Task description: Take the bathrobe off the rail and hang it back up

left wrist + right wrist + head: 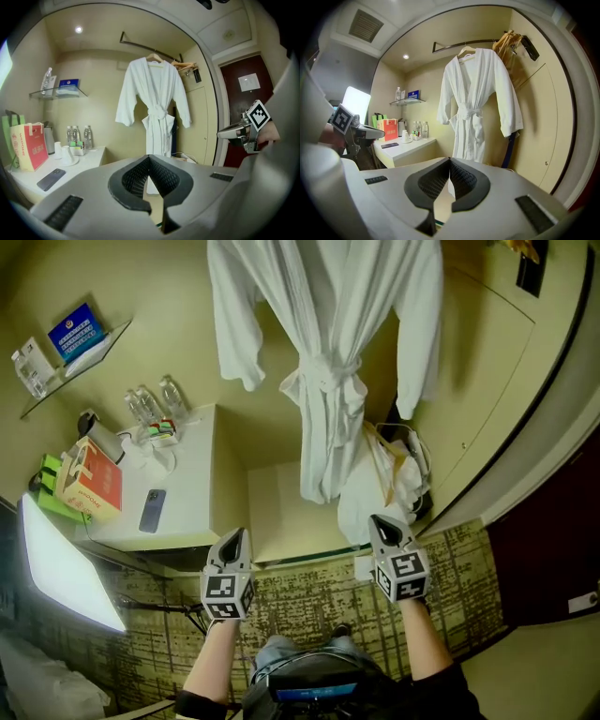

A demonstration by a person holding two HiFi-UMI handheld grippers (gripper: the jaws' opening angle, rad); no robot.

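Step in hand: approach. Nothing lifted yet.

- White bathrobe (323, 381) hangs on a hanger (467, 50) from the rail (454, 43), belt tied, flat against the wall.
- Left claw (234, 538): clenched, empty.
- Right claw (384, 526): clenched, empty.
- Both claws point toward the robe but sit well apart from it. The left is aimed at its lower half. The right is nearer the hem.
- Desk (187, 493) with 3 water bottles (150, 404) stands left of the robe, clear of the path.

Next move, as judged: raise both claws to hanger height, open them, then grip near the shoulders and lift the hook off the rail.
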